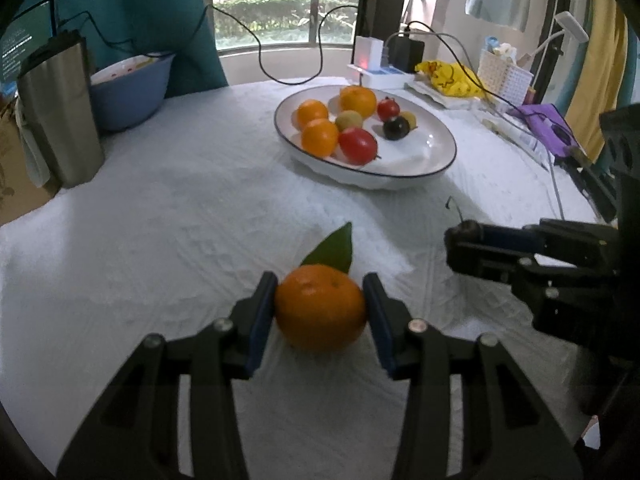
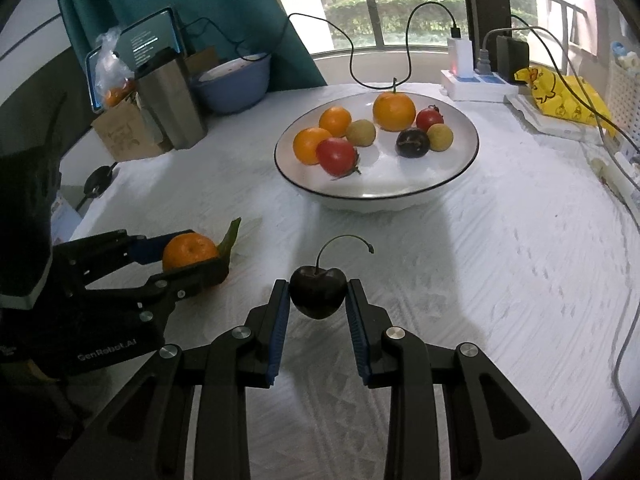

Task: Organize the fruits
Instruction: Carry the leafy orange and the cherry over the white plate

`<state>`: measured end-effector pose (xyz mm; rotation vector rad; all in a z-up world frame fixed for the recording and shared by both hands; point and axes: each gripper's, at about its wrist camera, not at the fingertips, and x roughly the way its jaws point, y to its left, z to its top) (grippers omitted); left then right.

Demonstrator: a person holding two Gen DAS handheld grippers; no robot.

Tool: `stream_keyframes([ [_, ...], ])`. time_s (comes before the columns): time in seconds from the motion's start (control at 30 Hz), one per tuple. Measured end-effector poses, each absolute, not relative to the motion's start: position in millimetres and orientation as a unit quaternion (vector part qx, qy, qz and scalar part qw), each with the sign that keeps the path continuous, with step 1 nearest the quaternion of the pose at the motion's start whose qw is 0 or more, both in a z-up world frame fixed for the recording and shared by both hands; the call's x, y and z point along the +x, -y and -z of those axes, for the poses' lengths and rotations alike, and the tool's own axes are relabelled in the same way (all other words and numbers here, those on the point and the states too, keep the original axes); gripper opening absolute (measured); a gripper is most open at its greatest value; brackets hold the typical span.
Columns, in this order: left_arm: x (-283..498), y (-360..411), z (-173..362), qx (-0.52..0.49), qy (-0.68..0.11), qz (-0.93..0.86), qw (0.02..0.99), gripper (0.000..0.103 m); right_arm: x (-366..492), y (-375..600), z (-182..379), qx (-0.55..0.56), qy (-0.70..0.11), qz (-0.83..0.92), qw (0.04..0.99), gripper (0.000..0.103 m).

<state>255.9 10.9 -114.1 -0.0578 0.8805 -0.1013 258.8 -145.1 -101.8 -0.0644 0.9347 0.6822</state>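
Both tongs are loaded. Left gripper is clamped on a mandarin orange, its blue pads pressed to either side of the fruit, a green leaf sticking up behind it. From the right wrist view the same mandarin sits between the left gripper's jaws just above the white tablecloth, though whether it touches the cloth cannot be told. Right gripper is closed on a dark cherry, held by its flanks with the curved stem arching up and to the right; the cherry hangs clear of the cloth

Beyond both grippers, near the middle of the table, stands a white bowl with a dark rim. It holds three oranges, the largest at the back with a stem, two red fruits, two small yellowish fruits and one dark purple fruit

At the left edge of the table stand a steel tumbler and a blue basin, with a tablet screen behind them. A white power strip with chargers and a yellow duck-print cloth lie at the far right, before the window
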Motion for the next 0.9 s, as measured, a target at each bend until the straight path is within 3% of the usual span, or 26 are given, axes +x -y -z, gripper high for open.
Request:
stream_keyframes([
  [0.57,268,6,83,-0.024,-0.404,0.083,0.911,0.045,280,156,81,-0.023,-0.421,-0.320,0.849,0.031],
  [0.9,276,18,38,-0.019,-0.363,0.102,0.926,0.045,298,164,56,-0.022,-0.397,-0.318,0.861,0.031],
])
